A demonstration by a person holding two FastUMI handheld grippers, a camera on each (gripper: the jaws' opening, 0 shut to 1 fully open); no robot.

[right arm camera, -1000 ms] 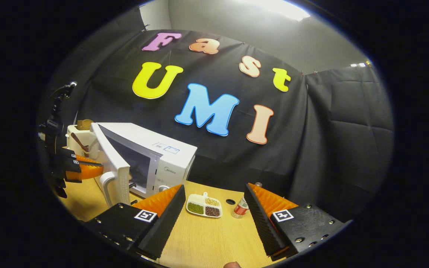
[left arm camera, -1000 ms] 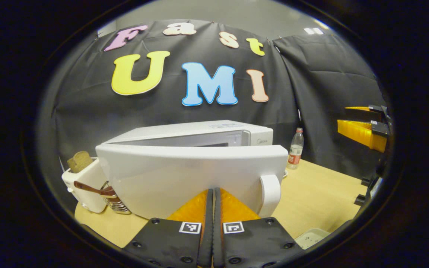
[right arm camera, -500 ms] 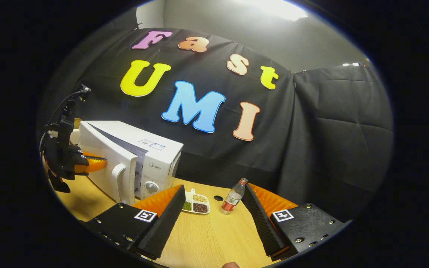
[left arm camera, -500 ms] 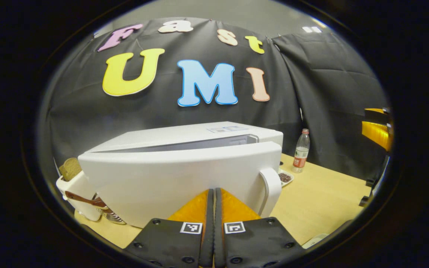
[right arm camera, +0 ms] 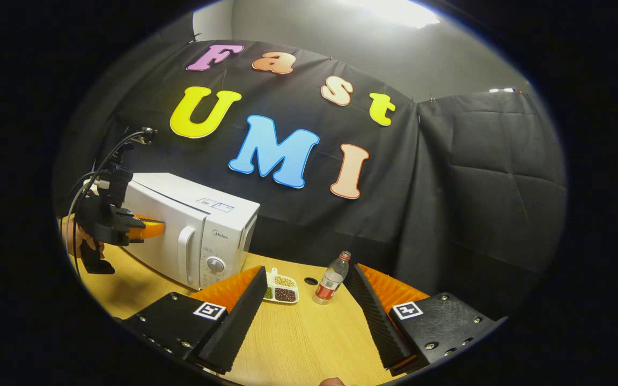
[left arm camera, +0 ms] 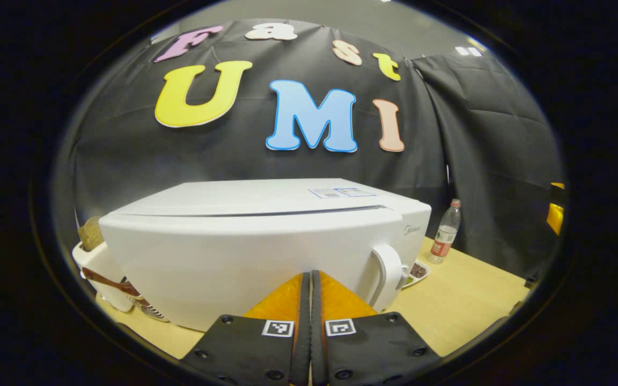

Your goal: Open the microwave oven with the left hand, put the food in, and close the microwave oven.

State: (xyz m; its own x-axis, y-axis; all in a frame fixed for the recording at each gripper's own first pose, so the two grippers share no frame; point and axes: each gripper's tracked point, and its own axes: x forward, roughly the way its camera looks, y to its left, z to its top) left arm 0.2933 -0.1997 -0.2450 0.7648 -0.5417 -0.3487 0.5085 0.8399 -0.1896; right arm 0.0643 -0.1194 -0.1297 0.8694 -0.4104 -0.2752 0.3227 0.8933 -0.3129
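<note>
The white microwave (left arm camera: 266,236) stands close in front in the left gripper view, its door nearly flush with only a thin seam along the top. My left gripper (left arm camera: 307,276) is shut with nothing between its fingers, its tips against the door left of the handle (left arm camera: 389,273). In the right gripper view the same left gripper (right arm camera: 145,228) touches the microwave (right arm camera: 201,225) door, held by a hand (right arm camera: 70,238). The food tray (right arm camera: 280,287), a white divided dish of beans, lies on the table right of the microwave. My right gripper (right arm camera: 309,268) hovers open above the table, holding nothing.
A plastic bottle (right arm camera: 332,279) stands just right of the tray, beside a small hole (right arm camera: 311,281) in the wooden table (right arm camera: 298,343). A white toaster (left arm camera: 94,265) with bread (left arm camera: 92,233) sits left of the microwave. Black cloth walls close off the back and right.
The microwave door has swung from ajar to nearly flush, with my shut left gripper moving forward against it. My right gripper stays open over the table.
</note>
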